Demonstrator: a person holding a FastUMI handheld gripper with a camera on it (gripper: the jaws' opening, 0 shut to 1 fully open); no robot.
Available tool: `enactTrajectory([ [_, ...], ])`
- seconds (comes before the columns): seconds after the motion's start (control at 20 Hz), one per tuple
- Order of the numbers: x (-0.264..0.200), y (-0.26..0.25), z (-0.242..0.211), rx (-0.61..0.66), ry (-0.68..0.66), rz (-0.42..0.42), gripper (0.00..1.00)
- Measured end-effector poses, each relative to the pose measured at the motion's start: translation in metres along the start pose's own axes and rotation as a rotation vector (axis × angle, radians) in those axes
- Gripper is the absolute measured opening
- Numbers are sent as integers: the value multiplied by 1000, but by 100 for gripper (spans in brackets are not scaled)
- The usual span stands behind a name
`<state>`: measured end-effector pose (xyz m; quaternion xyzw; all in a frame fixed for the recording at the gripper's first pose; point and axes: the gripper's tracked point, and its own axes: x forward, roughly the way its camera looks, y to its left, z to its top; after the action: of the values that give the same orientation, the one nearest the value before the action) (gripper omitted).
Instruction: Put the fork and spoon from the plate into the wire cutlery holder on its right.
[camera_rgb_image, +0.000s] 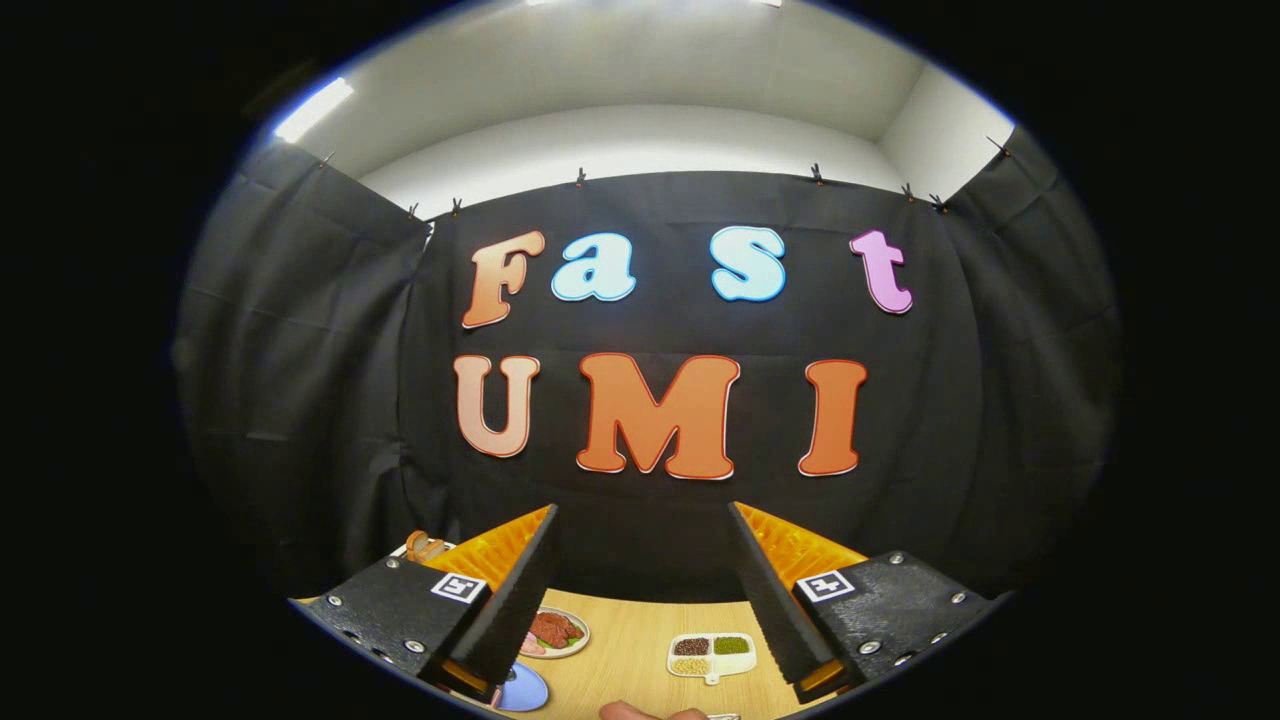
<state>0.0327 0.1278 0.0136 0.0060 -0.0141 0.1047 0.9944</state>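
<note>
My gripper (640, 530) is held high above the wooden table (630, 640) and points at the back wall. Its two fingers stand wide apart, open, with nothing between them. Part of a blue plate (527, 690) peeks out under the left finger, low by the near table edge. I cannot make out a fork, a spoon or a wire holder from this angle.
Below and between the fingers on the table lie a small dish of food (556, 632) and a white divided tray (711, 655) with coloured fillings. A brown object (425, 546) sits at the far left by the wall. A fingertip of a hand (640, 712) shows at the near edge.
</note>
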Motion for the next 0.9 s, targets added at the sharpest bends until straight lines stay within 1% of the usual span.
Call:
enactTrajectory([
  [0.15,4,27,-16,7,51,32,97],
  [0.3,3,60,-55,25,162,79,97],
  [0.35,4,76,-69,38,206,108,97],
  [0.4,3,99,-81,67,247,169,97],
  [0.45,5,116,-91,89,282,210,97],
  [0.5,7,129,-105,100,323,235,97],
  [0.7,2,164,-171,95,534,278,97],
  [0.85,-1,179,-222,79,692,277,97],
  [0.9,-9,183,-238,70,754,281,97],
])
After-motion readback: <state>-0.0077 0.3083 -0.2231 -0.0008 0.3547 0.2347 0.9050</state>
